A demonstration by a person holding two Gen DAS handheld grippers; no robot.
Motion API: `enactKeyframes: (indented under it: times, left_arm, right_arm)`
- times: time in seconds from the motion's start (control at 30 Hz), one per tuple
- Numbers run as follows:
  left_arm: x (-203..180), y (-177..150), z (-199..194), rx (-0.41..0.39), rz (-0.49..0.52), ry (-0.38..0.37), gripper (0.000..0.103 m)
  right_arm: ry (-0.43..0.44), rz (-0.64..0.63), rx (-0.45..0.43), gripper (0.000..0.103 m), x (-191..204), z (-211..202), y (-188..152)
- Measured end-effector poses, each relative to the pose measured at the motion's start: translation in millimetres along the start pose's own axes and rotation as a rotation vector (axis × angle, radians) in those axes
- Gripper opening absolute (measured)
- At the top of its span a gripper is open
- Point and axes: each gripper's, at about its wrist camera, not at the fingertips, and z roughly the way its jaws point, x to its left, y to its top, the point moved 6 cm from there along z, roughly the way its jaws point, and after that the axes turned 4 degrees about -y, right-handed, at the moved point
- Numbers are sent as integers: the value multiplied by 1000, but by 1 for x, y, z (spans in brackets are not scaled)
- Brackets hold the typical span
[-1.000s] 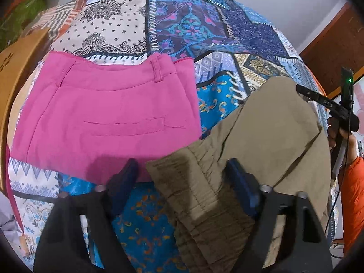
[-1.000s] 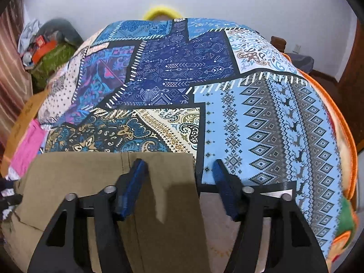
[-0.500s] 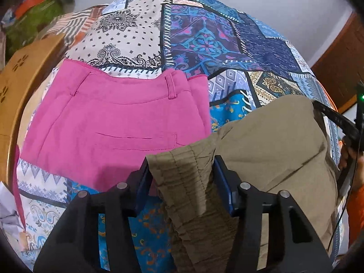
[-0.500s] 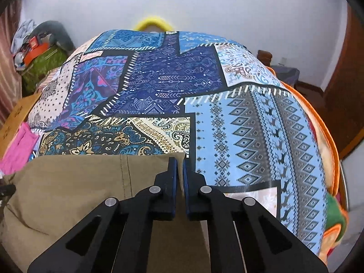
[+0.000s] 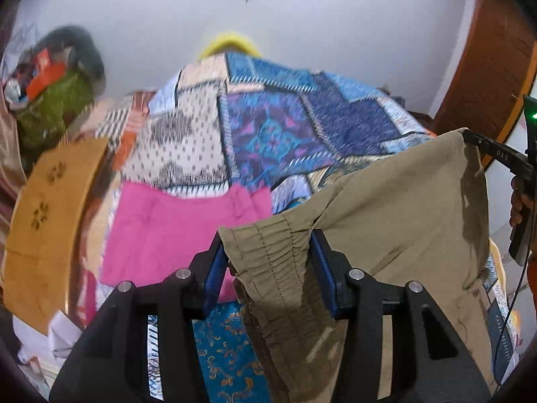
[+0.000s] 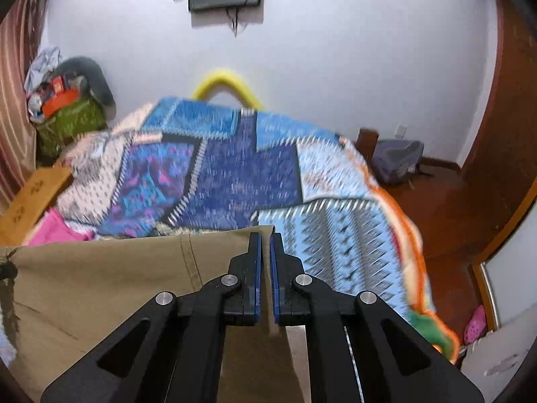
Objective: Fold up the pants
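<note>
Two tools, one pair of olive-khaki cotton pants [image 5: 396,221] hanging between them above the patchwork-quilted bed [image 5: 278,124]. Your left tool [image 5: 268,268] is clamped on the gathered elastic waistband, jaws just drawn in around it. Your right tool [image 6: 265,265] is pinched nearly closed on the hem edge. Only the left view shows the pink folded shorts [image 5: 174,231] fully, and your right hand [image 5: 520,201].

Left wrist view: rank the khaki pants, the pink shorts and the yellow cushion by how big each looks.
1. khaki pants, though nearness to the camera inflates them.
2. pink shorts.
3. yellow cushion, far back and mostly hidden behind the bedspread.
</note>
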Motion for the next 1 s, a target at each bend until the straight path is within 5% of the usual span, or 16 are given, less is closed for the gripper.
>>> enactKeyframes:
  times: [0.43, 1.0]
  left_arm:
    - [-33, -17, -78, -66, 74, 5, 49]
    - [-50, -104, -127, -33, 172, -42, 49]
  right_arm:
    - [79, 70, -83, 4, -26, -109, -16]
    - [128, 86, -47, 2, -21, -194, -126]
